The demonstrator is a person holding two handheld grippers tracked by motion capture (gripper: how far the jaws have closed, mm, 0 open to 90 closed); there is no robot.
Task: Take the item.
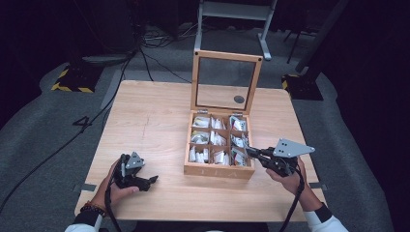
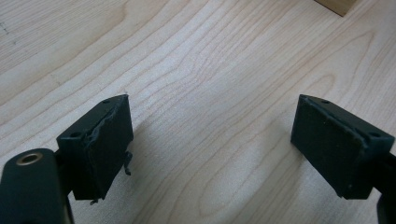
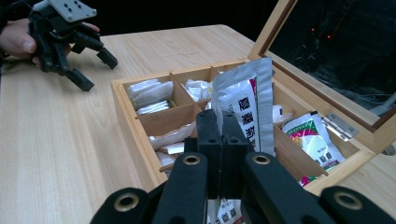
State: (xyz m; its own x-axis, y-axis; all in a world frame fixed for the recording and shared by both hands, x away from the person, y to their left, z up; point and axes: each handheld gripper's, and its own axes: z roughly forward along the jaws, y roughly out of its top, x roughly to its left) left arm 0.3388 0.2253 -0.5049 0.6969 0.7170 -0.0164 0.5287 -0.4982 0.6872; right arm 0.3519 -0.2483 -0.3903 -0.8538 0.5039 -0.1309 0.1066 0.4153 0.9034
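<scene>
A wooden box (image 1: 217, 170) with nine compartments of sachets stands right of the table's middle, its glass lid (image 1: 226, 79) upright behind it. My right gripper (image 1: 247, 151) reaches over the box's near right corner. In the right gripper view its jaws (image 3: 221, 116) are shut on a silver sachet (image 3: 247, 107) with red and green print, held upright above the compartments. My left gripper (image 1: 149, 182) rests low over the table at the front left, apart from the box. Its jaws (image 2: 210, 140) stand wide open with only bare wood between them. The left gripper (image 3: 97, 71) appears far off in the right gripper view.
The light wooden table (image 1: 154, 121) has free room left of the box. A small dark round object (image 1: 239, 99) lies behind the lid. A metal frame (image 1: 232, 14) and cables (image 1: 145, 58) are on the grey floor beyond the table.
</scene>
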